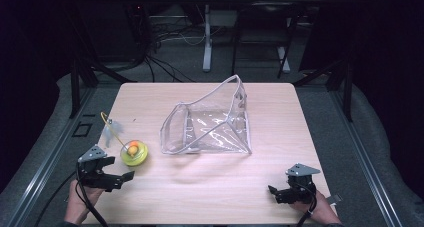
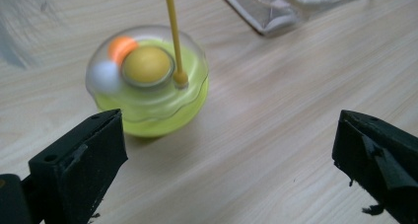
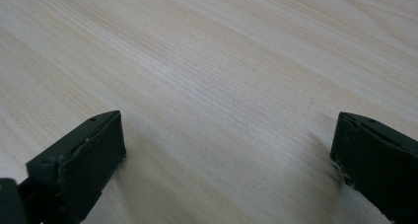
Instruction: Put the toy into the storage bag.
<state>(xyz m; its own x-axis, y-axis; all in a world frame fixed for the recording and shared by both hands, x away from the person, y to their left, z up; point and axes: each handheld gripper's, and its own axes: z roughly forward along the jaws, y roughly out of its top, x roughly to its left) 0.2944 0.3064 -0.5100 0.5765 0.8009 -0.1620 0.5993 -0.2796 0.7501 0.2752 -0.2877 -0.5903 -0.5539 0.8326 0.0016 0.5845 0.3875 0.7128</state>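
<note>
A yellow-green round toy (image 1: 134, 152) (image 2: 148, 83) with a clear dome, small orange, white and yellow balls inside and a thin yellow wand sits at the table's left. A grey feather (image 1: 109, 128) hangs on the wand's far end. My left gripper (image 1: 120, 179) (image 2: 229, 160) is open just short of the toy, nothing between its jaws. A clear plastic pouch (image 1: 210, 124) stands propped open mid-table; its corner (image 2: 286, 9) lies past the toy. Near the front right corner my right gripper (image 1: 274, 192) (image 3: 226, 160) is open over bare wood.
The light wooden table (image 1: 210, 197) has free surface across its front between the two grippers. Dark floor, cables and a desk frame (image 1: 207, 42) lie beyond the far edge. Metal rails run along both sides of the table.
</note>
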